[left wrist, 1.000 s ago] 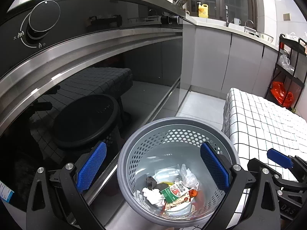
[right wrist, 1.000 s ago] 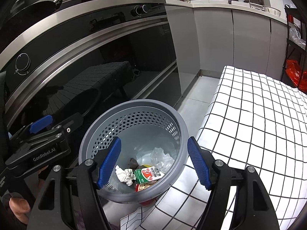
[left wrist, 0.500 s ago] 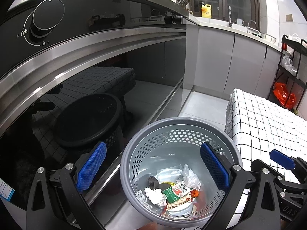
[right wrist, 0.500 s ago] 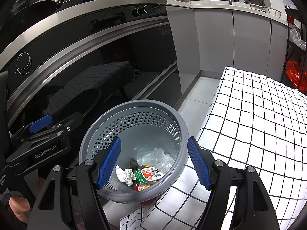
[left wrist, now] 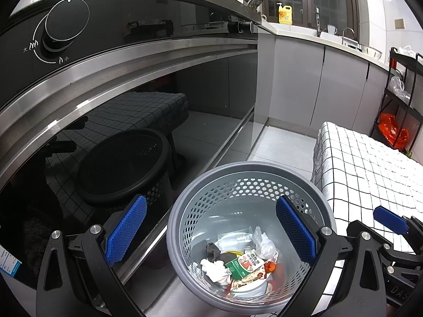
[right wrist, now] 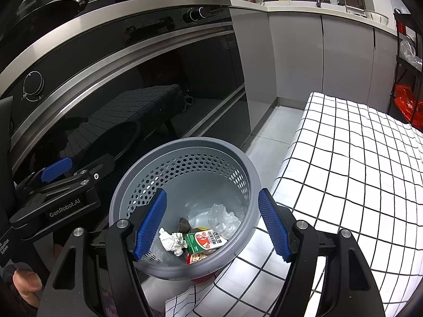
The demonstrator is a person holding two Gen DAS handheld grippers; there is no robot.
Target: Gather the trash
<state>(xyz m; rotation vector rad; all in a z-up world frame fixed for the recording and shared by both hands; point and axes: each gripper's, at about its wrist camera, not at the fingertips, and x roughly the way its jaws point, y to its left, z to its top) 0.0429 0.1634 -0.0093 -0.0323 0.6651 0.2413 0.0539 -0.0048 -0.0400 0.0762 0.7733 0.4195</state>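
The grey bin (right wrist: 182,206) sits on the floor just below and ahead of both my grippers, trash already in its bottom: a crumpled tissue (right wrist: 172,241), a green carton (right wrist: 205,241) and a clear crinkled wrapper (right wrist: 222,218). My right gripper (right wrist: 211,222) and left gripper (left wrist: 211,231) both stand open and empty. To work well, I'd look for leftovers on the checked cloth (right wrist: 343,163) to my right. The bin is stiff perforated plastic; the oven door (left wrist: 119,121) beyond is glossy glass.

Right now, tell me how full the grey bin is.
Mostly empty. The grey bin holds only a shallow layer at the bottom: crumpled tissue, a green carton, clear plastic.
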